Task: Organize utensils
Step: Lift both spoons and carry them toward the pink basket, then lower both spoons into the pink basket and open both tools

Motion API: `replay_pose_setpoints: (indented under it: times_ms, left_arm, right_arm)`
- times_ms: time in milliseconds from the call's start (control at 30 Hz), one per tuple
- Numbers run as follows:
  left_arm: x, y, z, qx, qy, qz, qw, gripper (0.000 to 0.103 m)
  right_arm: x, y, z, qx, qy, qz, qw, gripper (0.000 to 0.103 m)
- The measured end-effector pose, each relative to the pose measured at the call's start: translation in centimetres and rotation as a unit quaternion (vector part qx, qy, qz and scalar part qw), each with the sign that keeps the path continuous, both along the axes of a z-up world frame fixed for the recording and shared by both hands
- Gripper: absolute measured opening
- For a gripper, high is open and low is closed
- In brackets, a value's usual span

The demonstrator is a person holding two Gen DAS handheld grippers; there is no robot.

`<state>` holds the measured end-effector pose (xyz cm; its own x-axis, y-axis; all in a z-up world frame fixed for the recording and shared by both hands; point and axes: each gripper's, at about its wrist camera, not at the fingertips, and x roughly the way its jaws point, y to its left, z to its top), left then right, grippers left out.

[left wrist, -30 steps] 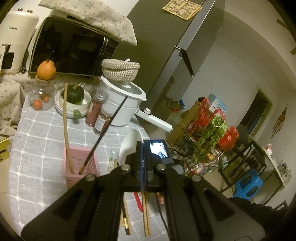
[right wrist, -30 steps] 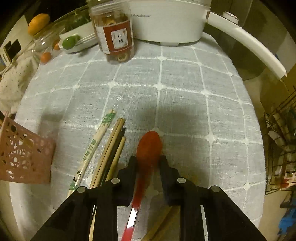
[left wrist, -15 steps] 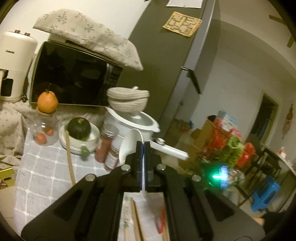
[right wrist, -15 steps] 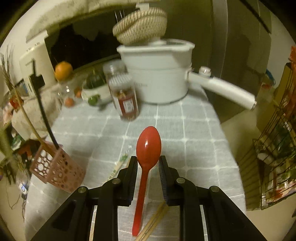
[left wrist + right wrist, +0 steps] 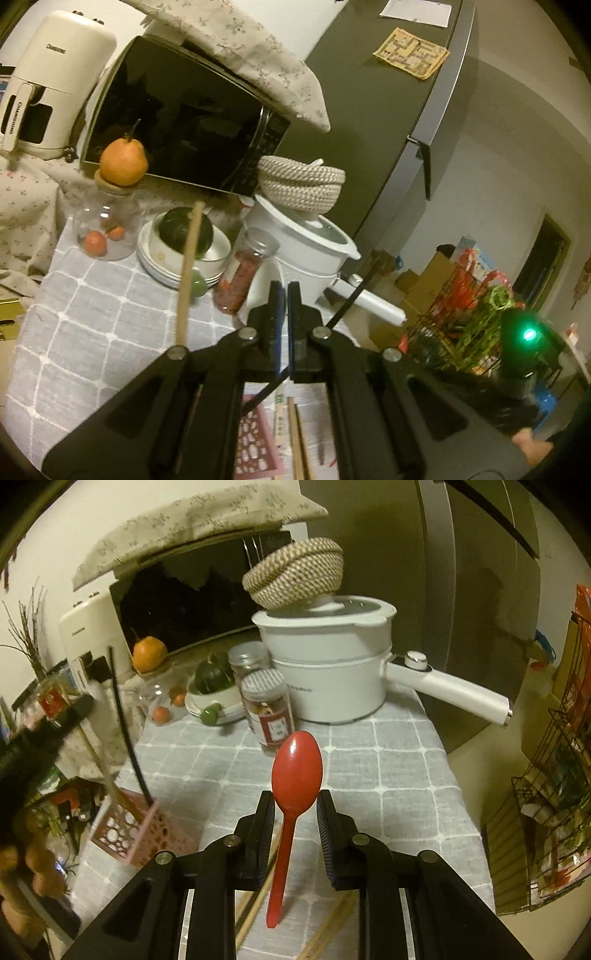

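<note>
Left wrist view: left gripper (image 5: 283, 295) clenched tight on a thin white spoon seen edge-on, above the checked counter (image 5: 92, 325); pink utensil basket (image 5: 255, 439) below it held a wooden chopstick (image 5: 188, 273) and a black one; loose chopsticks (image 5: 297, 439) lay beside. Right wrist view: right gripper (image 5: 295, 808) grasped the red spoon (image 5: 295, 771), bowl upward, above the counter; pink utensil basket at lower left.

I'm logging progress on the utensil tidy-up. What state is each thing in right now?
right hand-held gripper: shut on the red spoon
red spoon: lifted off the table, bowl forward
left hand-held gripper: shut on a thin white utensil, seen edge-on
pink holder: upright, chopsticks standing in it
loose chopsticks: lying flat on the tablecloth
white pot: lidded, woven basket on top
spice jar: capped, upright
</note>
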<state>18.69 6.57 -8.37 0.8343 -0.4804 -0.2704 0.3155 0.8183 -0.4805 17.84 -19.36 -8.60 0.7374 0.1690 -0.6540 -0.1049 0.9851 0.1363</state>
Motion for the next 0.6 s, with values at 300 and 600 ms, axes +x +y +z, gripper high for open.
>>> replay_pose_setpoints:
  times_ms: [300, 600]
  left_arm:
    - [-0.6, -0.2, -0.3, 0.026, 0.016, 0.01, 0.9995, 0.002]
    - [-3.6, 1.2, 1.5, 0.065, 0.041, 0.036, 0.9964, 0.033]
  right_arm:
    - [-1.9, 2.3, 3.0, 0.016, -0.039, 0.027, 0.999, 0.023]
    - [-4.3, 4.6, 7.5, 0.039, -0.116, 0.053, 0.991, 0.023]
